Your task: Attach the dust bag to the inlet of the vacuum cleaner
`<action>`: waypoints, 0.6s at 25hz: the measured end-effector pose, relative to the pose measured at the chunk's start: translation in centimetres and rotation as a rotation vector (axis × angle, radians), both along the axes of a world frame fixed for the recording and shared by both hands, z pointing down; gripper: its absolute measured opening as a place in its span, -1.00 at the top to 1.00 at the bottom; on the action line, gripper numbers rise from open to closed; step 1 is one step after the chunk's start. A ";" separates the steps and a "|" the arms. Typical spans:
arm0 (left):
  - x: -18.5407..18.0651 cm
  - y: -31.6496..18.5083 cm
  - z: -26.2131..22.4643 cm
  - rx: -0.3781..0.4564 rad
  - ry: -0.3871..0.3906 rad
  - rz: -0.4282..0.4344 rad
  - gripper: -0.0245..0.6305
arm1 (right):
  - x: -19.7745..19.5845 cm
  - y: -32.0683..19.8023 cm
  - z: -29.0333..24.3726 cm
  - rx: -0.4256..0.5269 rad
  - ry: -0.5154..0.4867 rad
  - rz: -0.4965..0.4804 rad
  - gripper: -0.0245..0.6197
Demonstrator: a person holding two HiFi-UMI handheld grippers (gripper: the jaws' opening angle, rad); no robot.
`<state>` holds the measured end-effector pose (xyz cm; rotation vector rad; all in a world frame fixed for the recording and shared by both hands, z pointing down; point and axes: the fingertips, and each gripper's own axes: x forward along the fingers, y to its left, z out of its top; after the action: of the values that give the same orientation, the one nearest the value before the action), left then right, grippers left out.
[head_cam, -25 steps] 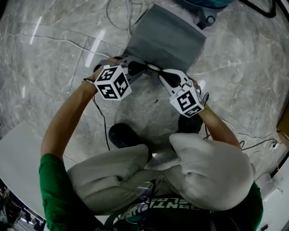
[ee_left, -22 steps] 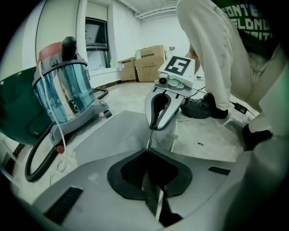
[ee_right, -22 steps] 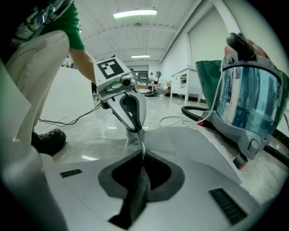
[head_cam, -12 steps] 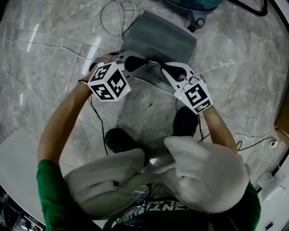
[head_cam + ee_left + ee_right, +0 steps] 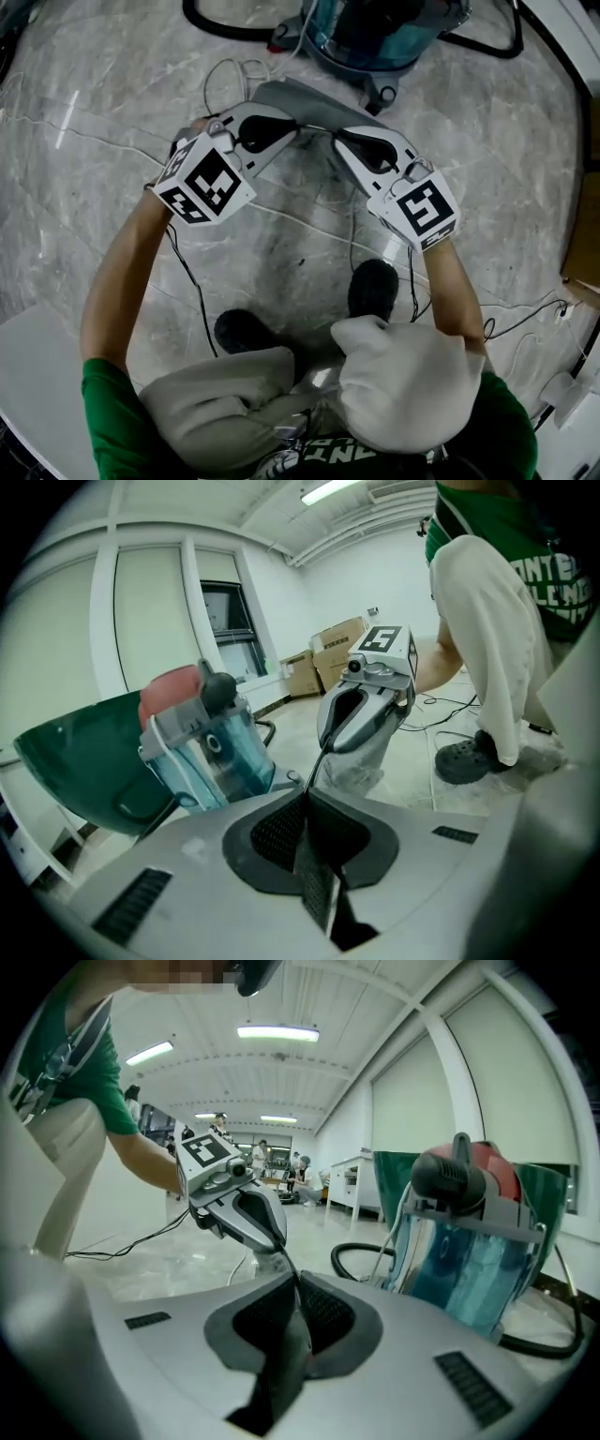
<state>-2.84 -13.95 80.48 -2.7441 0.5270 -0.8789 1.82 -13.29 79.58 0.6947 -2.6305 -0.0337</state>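
At twelve o'clock from your hands stands the vacuum cleaner point(image 5: 394, 33), with no bag on it. Your left gripper point(image 5: 302, 128) and right gripper point(image 5: 335, 136) each pinch the dust bag point(image 5: 309, 101) edge between them. The inlet seems out of sight, and the attaching is not yet done.

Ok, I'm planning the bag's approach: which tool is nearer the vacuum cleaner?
Right, by a modest margin. The right tool grips the dust bag just short of the vacuum cleaner; the left tool grips the same edge, farther off to the side.
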 end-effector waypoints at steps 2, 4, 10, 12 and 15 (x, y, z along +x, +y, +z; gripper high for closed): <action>0.1 -1.1 -1.8 0.039 0.011 -0.010 0.88 | 0.1 -1.0 -1.9 0.028 -0.018 0.014 0.84; 0.2 -2.3 -3.7 0.074 0.021 -0.020 0.88 | 0.3 -1.8 -3.7 0.061 -0.037 0.023 0.85; 1.7 -5.4 -9.7 0.179 0.054 -0.024 0.86 | 1.6 -4.5 -9.0 0.137 -0.066 0.076 0.85; 2.2 -6.5 -11.1 0.209 0.048 -0.039 0.86 | 2.2 -5.5 -10.5 0.165 -0.066 0.104 0.85; 3.0 -7.8 -13.1 0.244 0.034 -0.046 0.85 | 2.9 -6.6 -12.5 0.189 -0.072 0.128 0.85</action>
<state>0.15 -21.73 67.35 -2.5380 0.6598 -0.7264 4.74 -19.93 67.10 0.9435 -2.6688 -0.2267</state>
